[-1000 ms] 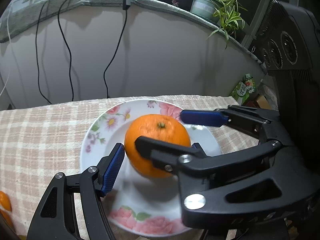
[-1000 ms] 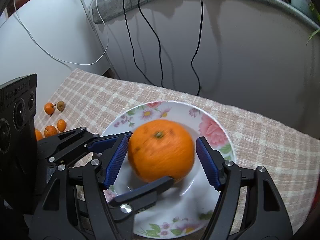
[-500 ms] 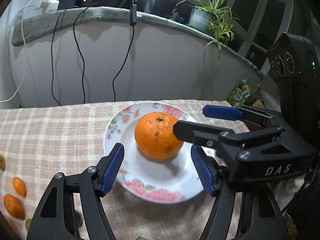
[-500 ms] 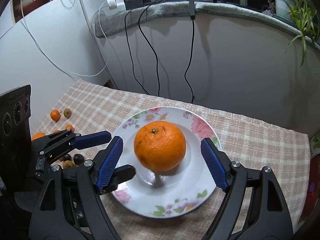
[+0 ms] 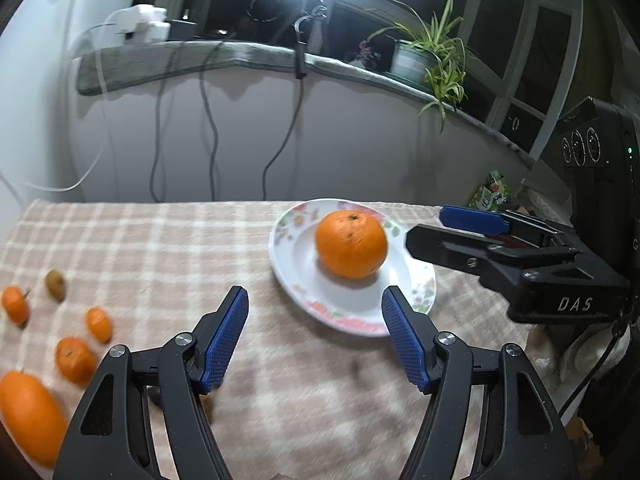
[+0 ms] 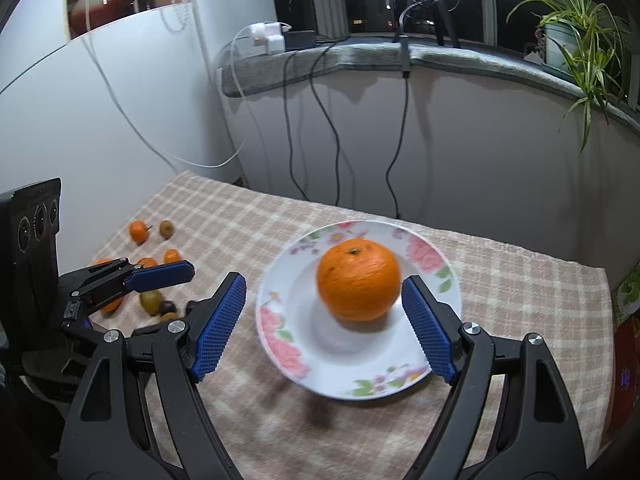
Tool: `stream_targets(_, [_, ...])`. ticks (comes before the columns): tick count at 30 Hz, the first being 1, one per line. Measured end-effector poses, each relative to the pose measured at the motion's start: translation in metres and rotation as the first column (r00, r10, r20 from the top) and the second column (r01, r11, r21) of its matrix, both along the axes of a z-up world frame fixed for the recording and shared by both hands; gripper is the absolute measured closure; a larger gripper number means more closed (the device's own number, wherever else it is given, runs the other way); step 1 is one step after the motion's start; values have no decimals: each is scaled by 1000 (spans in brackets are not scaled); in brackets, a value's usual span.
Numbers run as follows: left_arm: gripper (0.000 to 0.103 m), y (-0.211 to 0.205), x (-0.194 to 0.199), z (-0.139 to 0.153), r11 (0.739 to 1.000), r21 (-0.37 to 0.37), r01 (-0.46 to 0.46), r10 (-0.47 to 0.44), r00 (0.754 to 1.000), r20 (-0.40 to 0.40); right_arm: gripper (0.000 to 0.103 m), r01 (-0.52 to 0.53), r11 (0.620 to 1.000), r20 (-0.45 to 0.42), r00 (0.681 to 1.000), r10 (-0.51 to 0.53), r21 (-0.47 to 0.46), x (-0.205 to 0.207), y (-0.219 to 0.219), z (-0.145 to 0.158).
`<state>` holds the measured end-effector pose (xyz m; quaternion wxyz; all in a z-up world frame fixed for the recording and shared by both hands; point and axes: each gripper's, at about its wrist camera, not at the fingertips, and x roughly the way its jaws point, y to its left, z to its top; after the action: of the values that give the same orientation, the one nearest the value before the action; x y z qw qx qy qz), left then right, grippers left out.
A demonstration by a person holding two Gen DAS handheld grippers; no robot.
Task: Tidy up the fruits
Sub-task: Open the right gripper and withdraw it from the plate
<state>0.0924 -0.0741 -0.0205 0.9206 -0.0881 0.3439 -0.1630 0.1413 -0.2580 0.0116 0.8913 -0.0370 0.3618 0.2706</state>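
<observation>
Our fingers (image 5: 228,340) on both grippers stood spread and empty; the orange (image 6: 359,280) sat on the plate (image 6: 280,344) ahead of them. Next we judged reaching left for the small fruits (image 5: 74,360), approaching low.

The left gripper (image 5: 314,338) is held tilted downward, its two black fingers spread well apart with the blue ribbed pads (image 5: 224,340) turned toward each other and nothing gripped between them. The right gripper (image 6: 324,326) is angled downward in the same way; its jaws have just been opening and are parted wide, with no pad pressed on anything. The two grippers are kept side by side, each being seen at the edge of the other's view.
</observation>
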Motion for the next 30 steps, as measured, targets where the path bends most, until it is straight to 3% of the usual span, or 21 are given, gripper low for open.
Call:
stream_targets(10, [34, 48, -44, -11, 994, 12, -111, 111, 994, -3, 20, -51, 998, -32, 998, 52, 28, -26, 23, -8])
stream_targets(16, [34, 84, -74, -20, 979, 25, -201, 202, 979, -18, 20, -115, 989, -84, 989, 123, 91, -33, 39, -13])
stream_targets(23, [34, 122, -104, -22, 943, 80, -323, 323, 946, 11, 20, -228, 968, -112, 965, 239, 101, -41, 82, -15])
stream_targets(30, [34, 152, -113, -34, 916, 96, -389, 391, 920, -9, 20, -337, 934, -152, 923, 353, 118, -43, 133, -21])
